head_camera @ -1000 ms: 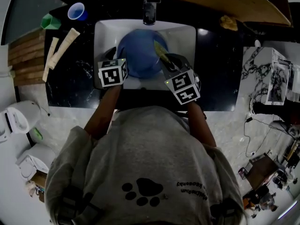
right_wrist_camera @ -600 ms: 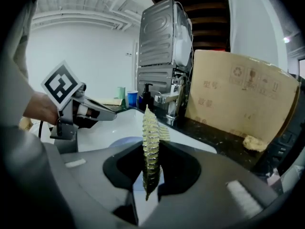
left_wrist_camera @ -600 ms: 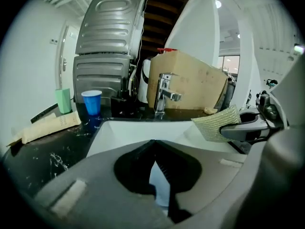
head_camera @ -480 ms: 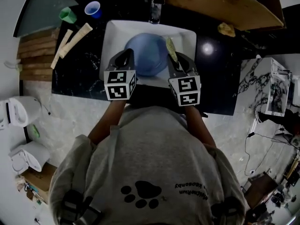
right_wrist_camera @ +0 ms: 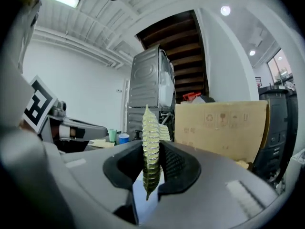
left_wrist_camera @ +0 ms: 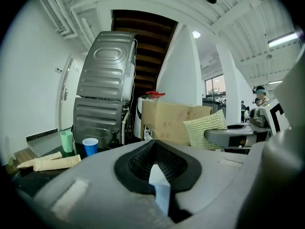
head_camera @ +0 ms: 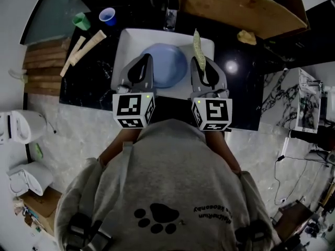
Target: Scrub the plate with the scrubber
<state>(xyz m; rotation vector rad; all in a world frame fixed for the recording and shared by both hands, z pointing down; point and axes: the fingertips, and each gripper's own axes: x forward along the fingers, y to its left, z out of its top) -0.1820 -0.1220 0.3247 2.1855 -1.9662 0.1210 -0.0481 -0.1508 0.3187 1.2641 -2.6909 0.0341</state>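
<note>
A blue plate (head_camera: 166, 64) lies in the white sink (head_camera: 125, 41). My left gripper (head_camera: 146, 60) hangs above the plate's left edge, jaws shut with nothing between them; a sliver of the plate (left_wrist_camera: 161, 190) shows under the gripper (left_wrist_camera: 155, 159). My right gripper (head_camera: 201, 67) is shut on a yellow-green mesh scrubber (head_camera: 197, 46), which stands on edge and sticks out past the pads. The scrubber (right_wrist_camera: 150, 147) runs upright between the right gripper's jaws (right_wrist_camera: 152, 163). Both grippers point nearly level, side by side. The right gripper (left_wrist_camera: 231, 136) and scrubber (left_wrist_camera: 205, 127) show in the left gripper view.
A faucet (head_camera: 170, 15) stands behind the sink. On the black counter (head_camera: 86, 85) to the left are a blue cup (head_camera: 107, 15), a green cup (head_camera: 81, 21) and two beige rolls (head_camera: 86, 45). A cardboard box (head_camera: 241, 4) and a yellow sponge (head_camera: 246, 36) sit at the back right.
Both grippers have risen out of the sink and tilted up to nearly level. The scrubber has come off the plate. The left gripper's jaws have closed.
</note>
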